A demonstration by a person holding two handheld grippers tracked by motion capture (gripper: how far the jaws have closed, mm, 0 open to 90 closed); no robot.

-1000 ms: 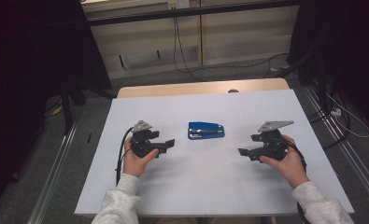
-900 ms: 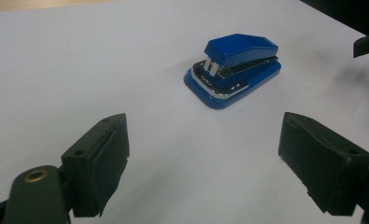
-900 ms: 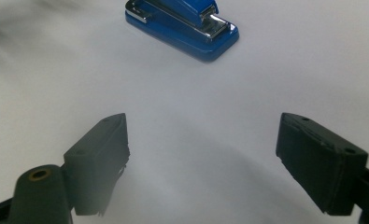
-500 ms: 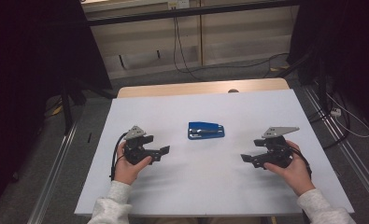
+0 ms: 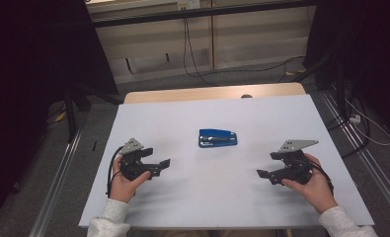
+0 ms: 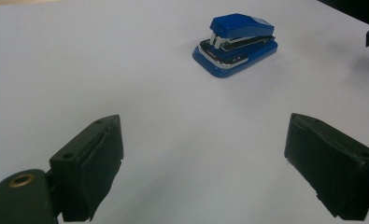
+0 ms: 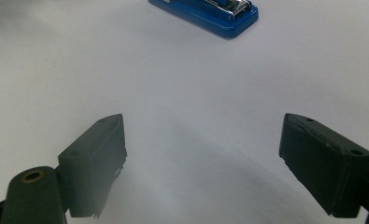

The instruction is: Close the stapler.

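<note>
High view shows the white desk (image 5: 222,197) bearing one small thing, a blue stapler (image 5: 217,138), which lies near the middle, a little toward the far side, with its long axis running across the desk from left to right. Both hands rest on the near part of the desk, the left gripper (image 5: 158,165) to the stapler's near left and the right gripper (image 5: 263,175) to its near right, each well apart from it and pointing inward. By my reading the left one sits slightly nearer, though the gap is close to even, so either hand could go for it. From the left gripper view the stapler (image 6: 236,43) lies ahead and a bit right of the midline, its hinged end with the silver metal turned toward the camera and its body slanting away to the right; the reach would be forward and slightly rightward. From the right gripper view the stapler (image 7: 205,13) sits at the top edge, ahead and just left of centre, partly cut off, with its silver tip pointing right. The jaws of both grippers stand wide apart with bare desk between them, holding and touching nothing. A grasp across the stapler's narrow width looks likelier to hold than one along its length.
</note>
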